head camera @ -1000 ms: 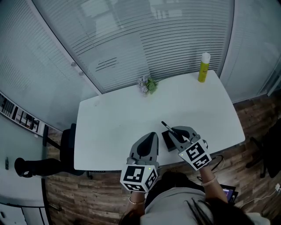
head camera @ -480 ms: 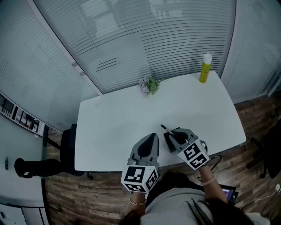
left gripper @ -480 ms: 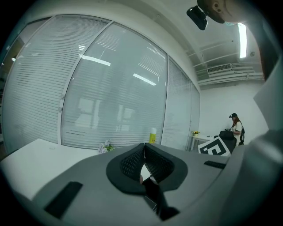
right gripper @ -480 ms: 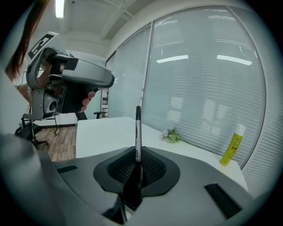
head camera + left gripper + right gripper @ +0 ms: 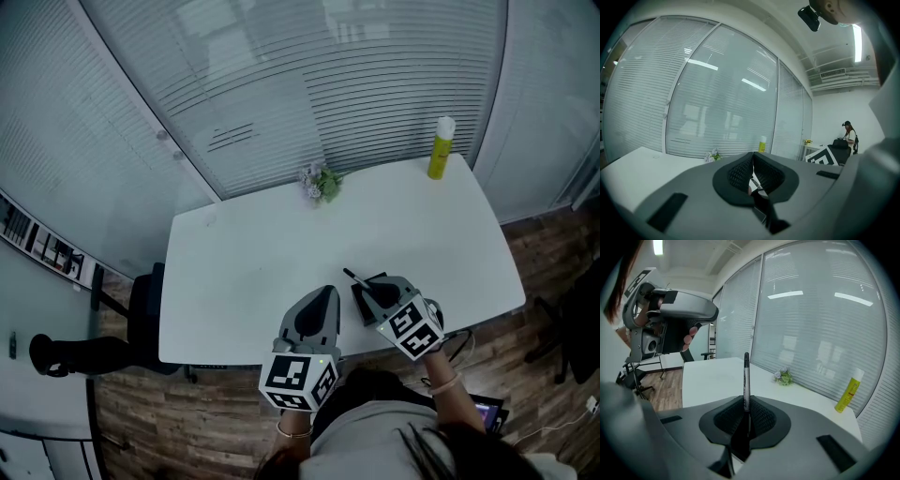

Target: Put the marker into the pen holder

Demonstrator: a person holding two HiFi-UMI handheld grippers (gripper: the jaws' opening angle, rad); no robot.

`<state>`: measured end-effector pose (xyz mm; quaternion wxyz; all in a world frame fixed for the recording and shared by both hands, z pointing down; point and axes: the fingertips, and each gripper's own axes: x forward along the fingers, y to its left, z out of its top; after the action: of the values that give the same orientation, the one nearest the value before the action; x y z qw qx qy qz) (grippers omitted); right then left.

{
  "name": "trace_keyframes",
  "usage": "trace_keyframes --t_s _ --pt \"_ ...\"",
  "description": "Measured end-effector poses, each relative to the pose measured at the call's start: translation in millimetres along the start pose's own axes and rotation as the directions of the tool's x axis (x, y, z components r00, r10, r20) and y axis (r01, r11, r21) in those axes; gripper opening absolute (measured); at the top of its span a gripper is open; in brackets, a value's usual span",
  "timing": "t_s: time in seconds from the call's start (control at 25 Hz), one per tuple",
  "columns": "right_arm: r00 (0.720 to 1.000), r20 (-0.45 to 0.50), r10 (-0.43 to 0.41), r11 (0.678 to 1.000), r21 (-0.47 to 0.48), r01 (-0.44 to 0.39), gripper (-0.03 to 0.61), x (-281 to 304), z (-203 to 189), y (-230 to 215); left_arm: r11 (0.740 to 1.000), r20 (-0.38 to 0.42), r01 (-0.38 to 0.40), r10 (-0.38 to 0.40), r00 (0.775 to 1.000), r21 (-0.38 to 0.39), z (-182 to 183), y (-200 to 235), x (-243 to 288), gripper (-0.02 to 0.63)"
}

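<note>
Left claw [image 5: 322,296] is held level over the tabletop's [image 5: 234,281] near edge, jaws pressed together, nothing between them. Just right of it, the right claw [image 5: 373,287] angles inward and grips the marker [image 5: 746,376], which juts past its tips. The black holder [image 5: 360,302] sits just beneath those tips. Far beyond stand a plant [image 5: 321,180] and a yellow bottle [image 5: 441,148].

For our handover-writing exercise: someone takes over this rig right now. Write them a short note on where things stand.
Left hand-held gripper: shut, empty, by the front edge of the table.
Right hand-held gripper: shut on the marker, which sticks out past its jaws, right by the black pen holder.
Done: marker is gripped and off the table.
Left: put the marker into the pen holder, then open the jaws.
</note>
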<state>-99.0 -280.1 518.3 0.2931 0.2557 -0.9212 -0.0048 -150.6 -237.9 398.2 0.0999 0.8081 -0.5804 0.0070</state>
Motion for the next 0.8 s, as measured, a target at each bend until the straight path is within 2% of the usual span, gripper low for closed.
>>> trace_keyframes --t_s 0.8 --pt "0.992 -0.119 0.031 0.999 -0.019 -0.034 0.063 9 -18 8 1.000 0.009 -0.002 0.002 1.000 -0.003 2 2 -7 0.020"
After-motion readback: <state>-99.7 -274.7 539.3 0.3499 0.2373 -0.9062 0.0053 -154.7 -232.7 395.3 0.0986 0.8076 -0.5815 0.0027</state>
